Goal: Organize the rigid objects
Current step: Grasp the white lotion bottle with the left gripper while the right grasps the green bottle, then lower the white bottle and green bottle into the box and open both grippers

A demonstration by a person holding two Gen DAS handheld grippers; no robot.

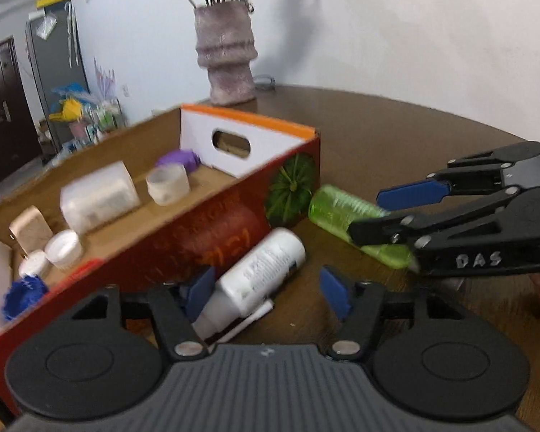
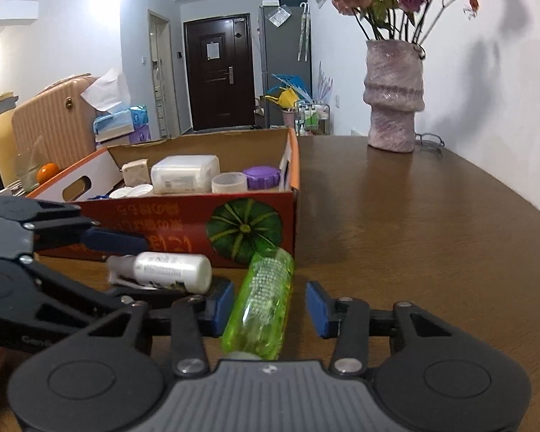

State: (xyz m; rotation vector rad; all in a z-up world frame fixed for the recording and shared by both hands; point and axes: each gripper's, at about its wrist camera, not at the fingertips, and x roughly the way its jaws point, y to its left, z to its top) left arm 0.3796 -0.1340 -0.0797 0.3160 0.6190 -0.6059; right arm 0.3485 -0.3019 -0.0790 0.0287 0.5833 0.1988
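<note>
table (image 2: 432, 237): brown wood, round far edge; everything I work with sits on it
box (image 2: 183, 226): open cardboard tray, red near wall with a green pumpkin print, orange rim, white end walls with hand slots; it stands at the left of the table, just beyond both bottles
vase (image 2: 394, 97): mottled pink, upright at the far right by the wall, dried roses in it, well apart from the box
tub (image 2: 185, 174): white, rectangular, lying in the middle of the box
green bottle (image 2: 261, 302): clear green, lying on the table with its far end near the pumpkin corner of the box, its near end pointing at my right tool
white bottle (image 1: 259, 273): lying on the table just beside the red wall, cap end towards my left tool, left of the green bottle
right gripper (image 2: 268, 309): my jaws are spread wide either side of the green bottle; the left blue pad is just beside it, the right pad well clear, nothing clenched
left gripper (image 1: 270, 289): my jaws are spread apart around the white bottle's cap end; the left pad sits against it or very near, I cannot tell which, the right pad is clear
tape roll (image 2: 229, 182): pale ring, in the box right of the tub
purple lid (image 2: 262, 178): in the box's far right corner, beside the tape roll
white lids (image 1: 63, 249): at the box's left end
blue cap (image 1: 23, 297): ribbed, at the near left corner of the box
</note>
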